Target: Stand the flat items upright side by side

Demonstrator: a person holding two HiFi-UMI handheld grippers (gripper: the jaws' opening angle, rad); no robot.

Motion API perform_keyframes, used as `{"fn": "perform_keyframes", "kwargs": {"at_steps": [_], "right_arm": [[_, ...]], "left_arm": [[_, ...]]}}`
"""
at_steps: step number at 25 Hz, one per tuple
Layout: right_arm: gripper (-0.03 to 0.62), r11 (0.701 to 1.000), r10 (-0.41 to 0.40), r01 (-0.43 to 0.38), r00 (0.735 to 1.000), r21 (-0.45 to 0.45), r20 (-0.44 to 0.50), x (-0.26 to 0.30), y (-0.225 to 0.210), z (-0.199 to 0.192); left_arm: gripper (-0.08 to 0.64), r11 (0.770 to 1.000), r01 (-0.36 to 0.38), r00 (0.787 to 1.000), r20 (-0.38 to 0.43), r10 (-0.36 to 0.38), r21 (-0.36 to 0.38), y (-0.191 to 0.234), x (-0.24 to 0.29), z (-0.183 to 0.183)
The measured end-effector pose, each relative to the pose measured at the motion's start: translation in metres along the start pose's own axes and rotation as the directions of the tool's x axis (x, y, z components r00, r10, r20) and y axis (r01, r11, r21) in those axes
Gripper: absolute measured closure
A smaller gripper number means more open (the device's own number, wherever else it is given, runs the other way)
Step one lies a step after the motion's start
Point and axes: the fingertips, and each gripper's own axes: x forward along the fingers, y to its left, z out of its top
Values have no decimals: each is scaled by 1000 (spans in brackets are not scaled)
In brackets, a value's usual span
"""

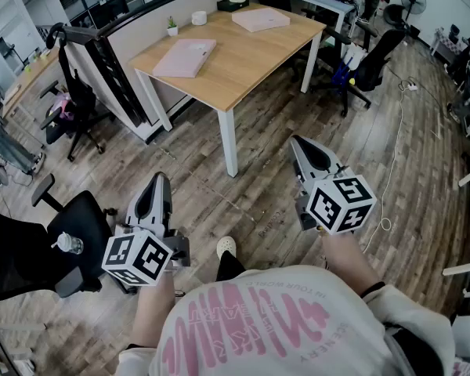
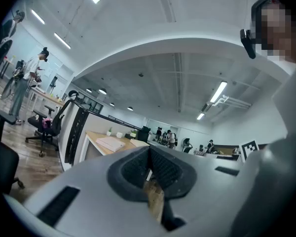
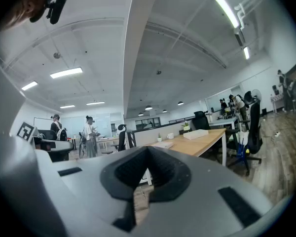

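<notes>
To my left a bottle (image 1: 68,244) rests on a black chair (image 1: 82,214). Ahead, a plant (image 1: 171,27) and a cup (image 1: 199,17) stand by the partition (image 1: 137,41); a fan (image 1: 413,1) far right.

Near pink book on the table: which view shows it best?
Head view: the near pink book lies flat with its whole top visible. Both gripper views catch it only small, far off and nearly edge-on.

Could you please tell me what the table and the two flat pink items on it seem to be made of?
The table top looks like light wood or wood-look laminate, matte, with faint grain. Its legs look like white painted metal, slim and straight. The nearer pink item and the farther pink item look matte, perhaps card or plastic covers; too distant to be sure.
</notes>
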Motion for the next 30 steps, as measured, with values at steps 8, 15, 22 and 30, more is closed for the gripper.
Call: {"fn": "perform_keyframes", "kwargs": {"at_steps": [8, 15, 22, 30], "right_arm": [[594, 1000, 21, -21, 999, 9, -28, 7, 1, -21], [594, 997, 63, -59, 995, 49, -77, 28, 6, -41], [592, 995, 49, -42, 996, 87, -80, 82, -8, -39], [592, 999, 1, 2, 997, 39, -80, 189, -15, -29]], "left_arm": [[557, 1000, -30, 1000, 2, 30, -6, 8, -7, -12], [558, 995, -84, 996, -15, 83, -45, 31, -10, -24], [558, 990, -136, 991, -23, 135, -36, 75, 32, -16], [558, 999, -39, 999, -20, 38, -17, 137, 121, 22]]}}
